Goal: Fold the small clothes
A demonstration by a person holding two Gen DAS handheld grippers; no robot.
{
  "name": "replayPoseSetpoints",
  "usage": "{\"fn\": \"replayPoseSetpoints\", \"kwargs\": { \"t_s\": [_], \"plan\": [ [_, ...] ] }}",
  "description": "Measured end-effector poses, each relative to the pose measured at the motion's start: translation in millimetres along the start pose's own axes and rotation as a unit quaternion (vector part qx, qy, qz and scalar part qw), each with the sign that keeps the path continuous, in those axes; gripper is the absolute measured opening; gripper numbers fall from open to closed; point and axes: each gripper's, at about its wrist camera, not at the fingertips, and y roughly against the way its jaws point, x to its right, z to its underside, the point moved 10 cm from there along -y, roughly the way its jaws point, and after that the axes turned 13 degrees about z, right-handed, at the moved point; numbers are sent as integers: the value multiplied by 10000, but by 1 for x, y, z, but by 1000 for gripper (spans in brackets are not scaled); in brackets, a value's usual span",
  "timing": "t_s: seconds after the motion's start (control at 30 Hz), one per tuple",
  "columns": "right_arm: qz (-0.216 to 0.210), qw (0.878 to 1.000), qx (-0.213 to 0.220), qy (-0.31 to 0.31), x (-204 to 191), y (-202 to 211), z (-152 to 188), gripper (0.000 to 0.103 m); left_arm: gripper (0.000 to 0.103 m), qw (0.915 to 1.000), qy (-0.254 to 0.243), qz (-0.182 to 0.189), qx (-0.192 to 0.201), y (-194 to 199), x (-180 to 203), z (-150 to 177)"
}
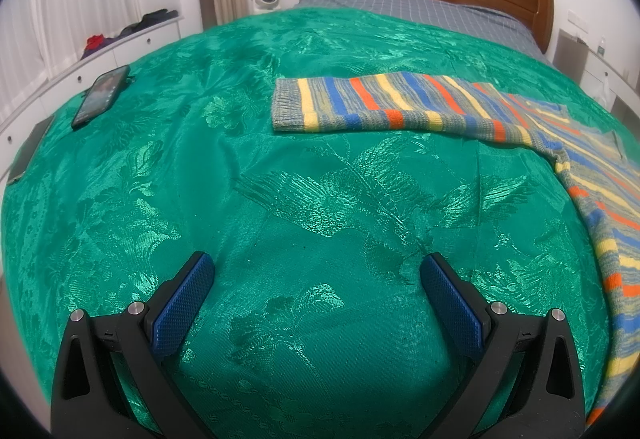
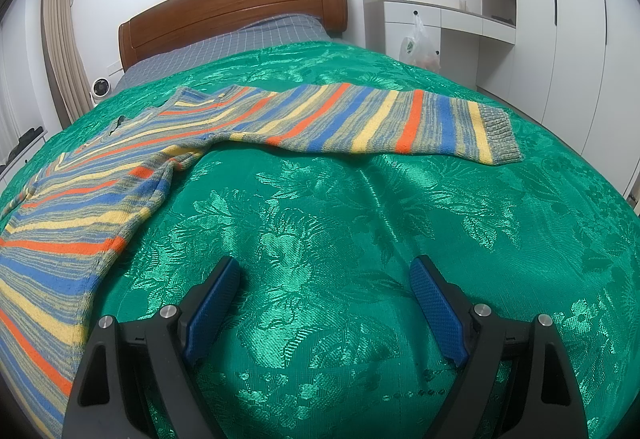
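A striped sweater (image 2: 120, 175) lay flat on the bed's green cover (image 1: 280, 199), both sleeves stretched out sideways. The left tool (image 1: 316, 267) and right tool (image 2: 325, 271) hung over bare cover, both spread wide and empty. The knit looked soft, light and limp; I'd pinch a sleeve at its ribbed cuff (image 2: 498, 137).
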Motion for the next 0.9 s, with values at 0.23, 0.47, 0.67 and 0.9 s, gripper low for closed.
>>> {"fn": "replayPoseSetpoints", "kwargs": {
  "t_s": [0.23, 0.47, 0.67, 0.9],
  "plan": [
    [15, 10000, -10, 7, 0, 0, 0, 86, 103, 10000, -6, -27, 1, 0, -1, -1],
    [-352, 9957, -852, 44, 2, 8, -9, 90, 103, 10000, -26, -53, -8, 0, -1, -4],
    [-1050, 9755, -795, -1763, 97, 11, -82, 90, 103, 10000, -34, -71, -4, -2, -2, -5],
    [-1069, 9407, -1816, -2657, 169, -62, -100, 74, 103, 9999, -50, -115, 5, -4, -2, -6]
  ]
}}
